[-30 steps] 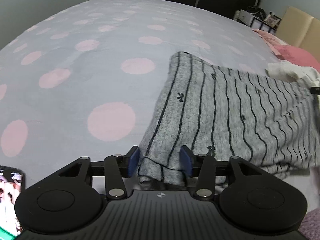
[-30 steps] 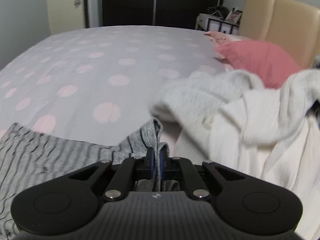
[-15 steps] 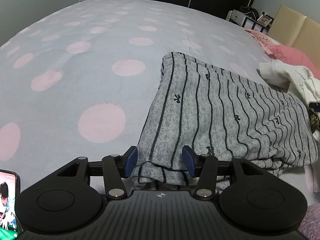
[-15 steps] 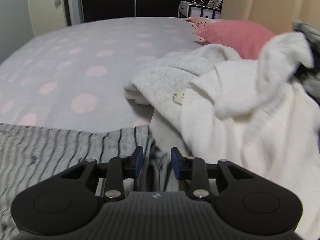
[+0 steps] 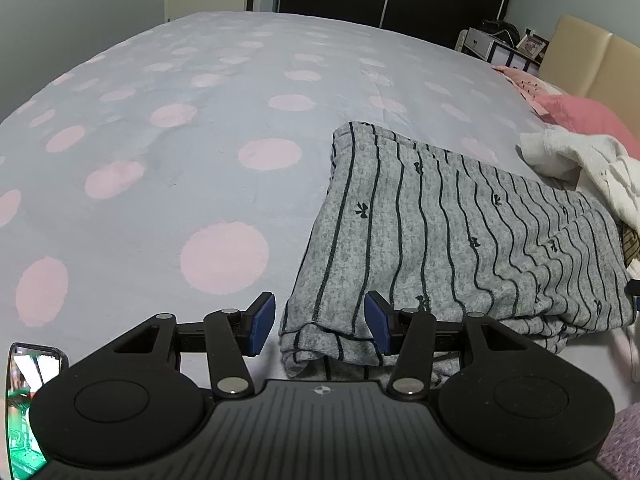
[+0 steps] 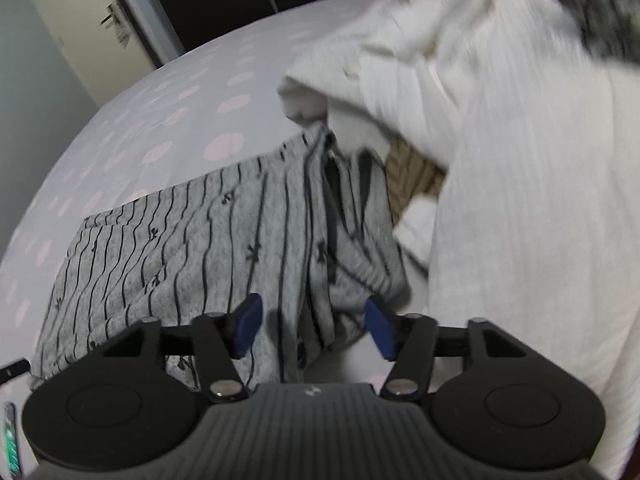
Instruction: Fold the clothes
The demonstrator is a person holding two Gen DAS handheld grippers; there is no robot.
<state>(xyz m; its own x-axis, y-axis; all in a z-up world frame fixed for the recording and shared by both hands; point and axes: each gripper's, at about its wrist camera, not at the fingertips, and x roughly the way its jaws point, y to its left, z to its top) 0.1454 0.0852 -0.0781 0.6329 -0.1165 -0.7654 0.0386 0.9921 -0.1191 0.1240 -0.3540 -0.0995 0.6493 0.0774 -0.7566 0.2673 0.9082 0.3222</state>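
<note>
Left wrist view, nearest first: the left gripper [image 5: 319,328] stands spread, its blue pads either side of the near corner of the folded grey striped garment [image 5: 448,240] without pressing it. The gripper body hides that folded corner's lowest edge. At the bottom left a phone screen [image 5: 28,400] shows, cut off by the frame. The garment lies flat on the polka-dot bedspread [image 5: 200,140], reaching right to a heap of white clothes [image 5: 580,168] that covers its far end. Beyond, a pink pillow [image 5: 580,116] lies against a beige headboard [image 5: 592,60], both partly cropped.

Right wrist view is blurred. The right gripper [image 6: 314,330] is also spread, its pads straddling a bunched ridge of the same garment [image 6: 224,232] without gripping it. Just right, the white clothes [image 6: 520,160] fill the frame, partly hiding a tan item [image 6: 412,176] too smeared to identify. A cream door [image 6: 80,24] stands farthest.
</note>
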